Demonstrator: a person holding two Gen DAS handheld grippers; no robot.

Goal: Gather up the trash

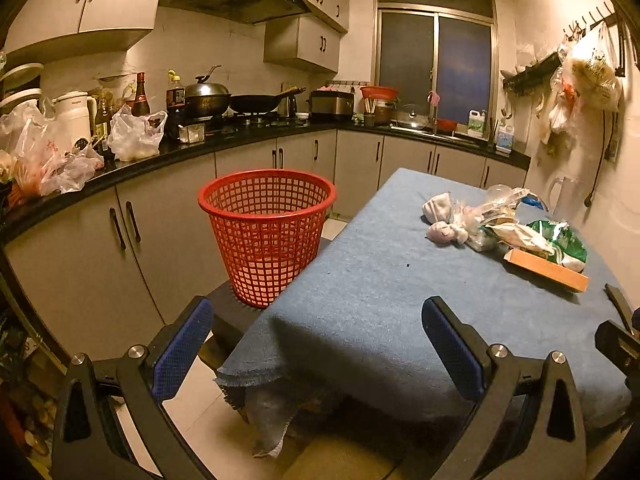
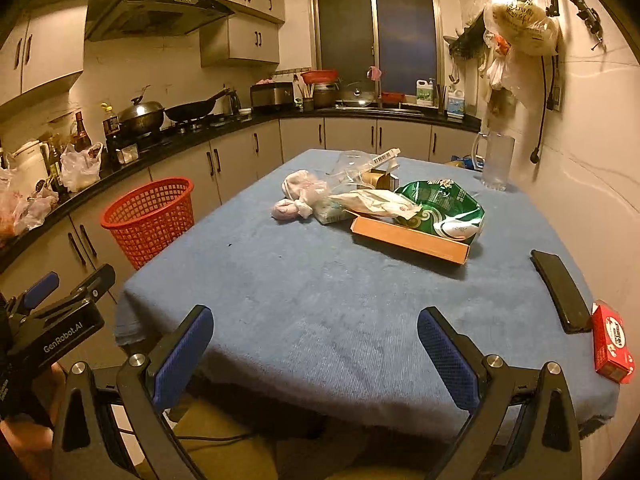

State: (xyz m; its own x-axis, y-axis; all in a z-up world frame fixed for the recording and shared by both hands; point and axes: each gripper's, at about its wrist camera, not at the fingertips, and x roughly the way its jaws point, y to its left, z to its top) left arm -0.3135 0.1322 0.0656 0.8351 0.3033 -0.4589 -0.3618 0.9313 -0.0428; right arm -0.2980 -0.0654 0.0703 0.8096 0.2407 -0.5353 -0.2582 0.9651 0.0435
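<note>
I hold the left gripper (image 1: 318, 344) at the near left corner of the table (image 1: 360, 280); its fingers are spread wide and grip nothing. The right gripper (image 2: 316, 346) sits at the near edge, fingers likewise spread and empty.

The trash (image 2: 376, 204) lies in one pile toward the far right of the blue cloth:
- a knotted pink-white bag (image 2: 298, 200) at the left of the pile;
- a green wrapper (image 2: 444, 208) at the right;
- an orange box (image 2: 408, 240) at the near side, touching the wrapper;
- a clear cup (image 2: 352, 162) behind.

The red basket (image 1: 266, 232) stands off the table, just beside its left edge, upright, apparently on a dark stool.

A phone (image 2: 560, 290) and a red carton (image 2: 612, 344) lie near the right edge, well apart from the pile. A clear jug (image 2: 496, 160) stands at the far right corner.
</note>
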